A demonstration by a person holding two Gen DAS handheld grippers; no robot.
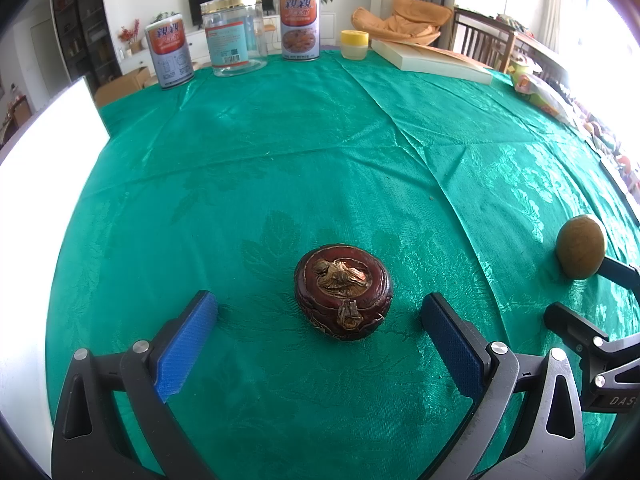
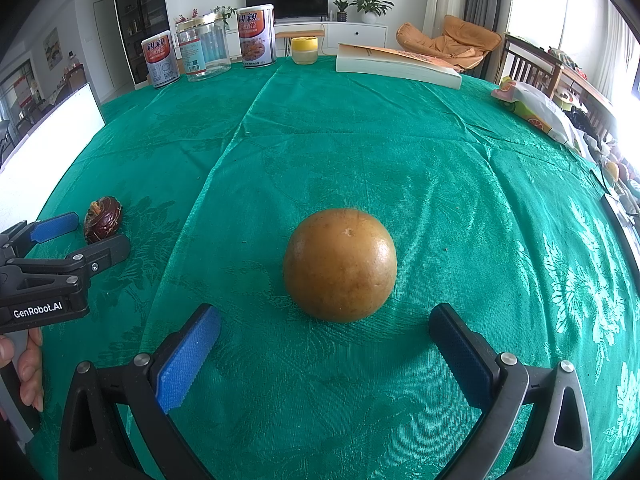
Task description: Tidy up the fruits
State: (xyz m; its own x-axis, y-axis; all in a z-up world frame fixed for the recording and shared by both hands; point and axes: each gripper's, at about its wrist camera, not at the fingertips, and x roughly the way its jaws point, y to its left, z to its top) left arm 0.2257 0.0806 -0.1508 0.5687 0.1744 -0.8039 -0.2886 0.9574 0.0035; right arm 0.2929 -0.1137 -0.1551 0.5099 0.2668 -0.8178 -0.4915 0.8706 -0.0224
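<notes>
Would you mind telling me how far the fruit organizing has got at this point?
Nothing looks sorted yet. The dark red wrinkled fruit and the round brownish-orange fruit both sit loose and apart on the green tablecloth. The left tool and right tool are open, each lined up just short of one fruit, holding nothing. Grasping and grouping remain.

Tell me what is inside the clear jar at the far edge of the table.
Nothing shows through the clear jar where its wall is bare. Its label hides part of the inside, so that part cannot be checked.
</notes>
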